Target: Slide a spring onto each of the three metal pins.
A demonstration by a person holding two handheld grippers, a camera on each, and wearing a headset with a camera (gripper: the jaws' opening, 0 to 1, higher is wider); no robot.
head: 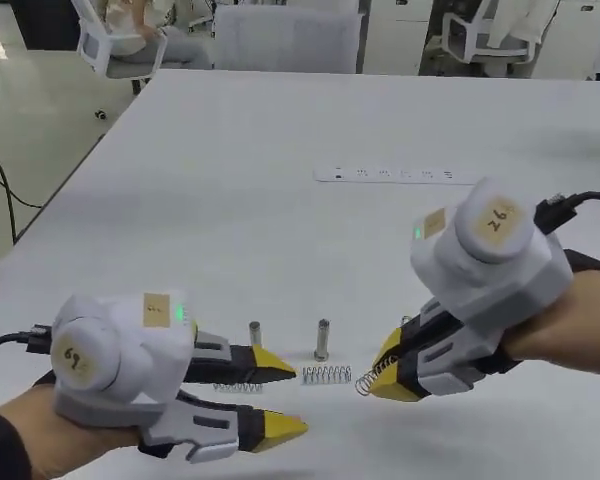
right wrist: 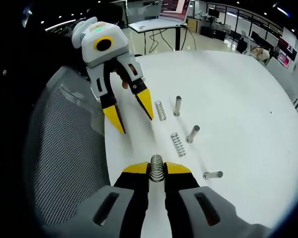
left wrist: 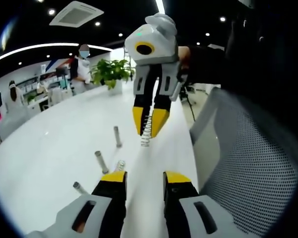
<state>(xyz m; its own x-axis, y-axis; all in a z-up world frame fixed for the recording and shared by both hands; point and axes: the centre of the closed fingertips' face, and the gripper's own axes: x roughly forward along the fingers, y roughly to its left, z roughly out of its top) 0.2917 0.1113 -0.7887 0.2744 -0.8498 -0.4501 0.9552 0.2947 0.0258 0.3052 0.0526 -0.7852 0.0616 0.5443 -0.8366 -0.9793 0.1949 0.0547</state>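
Now my right gripper (right wrist: 157, 171) is closed on a thin wire spring (left wrist: 146, 131), which lies along the jaws. The nearest pin (right wrist: 192, 134), a smooth metal cylinder, stands just ahead, slightly right. I think I should line the coil's open end with its top and lower slowly, since soft wire bends aside. My left gripper (left wrist: 145, 175) is open, empty.

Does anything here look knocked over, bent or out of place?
Nothing stands out. The three pins seem upright in a row, two springs lie loose on the table beside them, and the right gripper pinches a third spring.
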